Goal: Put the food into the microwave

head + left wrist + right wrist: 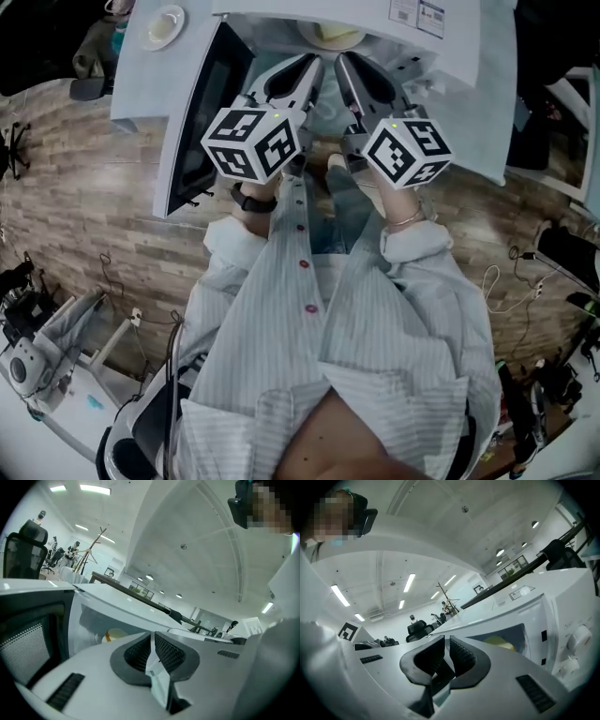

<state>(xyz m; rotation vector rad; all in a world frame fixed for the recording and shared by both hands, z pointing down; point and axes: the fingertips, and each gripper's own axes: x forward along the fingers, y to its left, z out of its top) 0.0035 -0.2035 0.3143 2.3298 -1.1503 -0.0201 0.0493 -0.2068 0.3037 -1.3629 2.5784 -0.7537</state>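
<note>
Plate of food [330, 36] sits inside the microwave [469, 56], seen through the cavity opening from both gripper views [115, 634] [501, 643]. The microwave door [202, 112] stands swung open on the microwave's left. Judged: loading done, door not yet shut.

Left hand-held gripper [314, 61], just in front of the microwave opening: jaws drawn almost together, a thin slit between them, nothing in it [152, 641]. Right hand-held gripper [342, 58], beside it before the opening: same, near-closed and empty [446, 651].

How to do the closing well (judgement):
- Draw both grippers clear of the microwave opening first.
- Keep the left jaws together and use them as a blunt pusher.
- Press on the door's free edge, far from the hinge.
- Sweep it steadily until it latches; the microwave may slide on the table [544, 141] if shoved.
</note>
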